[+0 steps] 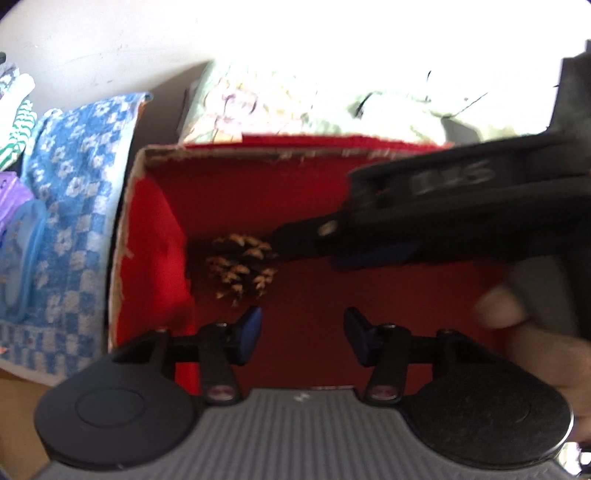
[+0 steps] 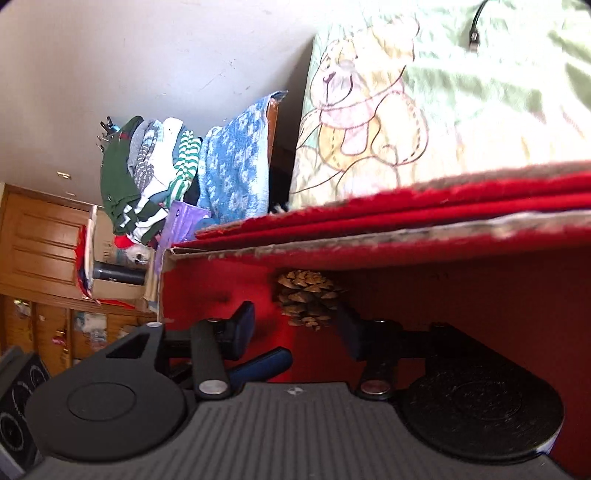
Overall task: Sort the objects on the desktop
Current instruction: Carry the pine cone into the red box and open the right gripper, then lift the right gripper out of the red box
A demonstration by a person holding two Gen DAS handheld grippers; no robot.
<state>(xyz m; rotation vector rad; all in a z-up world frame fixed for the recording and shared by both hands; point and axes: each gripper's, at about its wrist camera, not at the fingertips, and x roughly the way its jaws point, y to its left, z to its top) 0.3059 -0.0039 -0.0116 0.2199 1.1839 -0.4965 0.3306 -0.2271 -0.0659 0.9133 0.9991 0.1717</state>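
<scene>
Strong daylight is blowing out the bedsheet point(image 1: 332, 99) and wall point(image 1: 147, 33); motion blur is smearing the left view, and fisheye distortion is bending both frames' edges.

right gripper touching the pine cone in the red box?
Cannot tell. In the left wrist view the right gripper tip meets the pine cone edge, but blur hides any gap. The right wrist view shows the cone beyond open jaws.
</scene>
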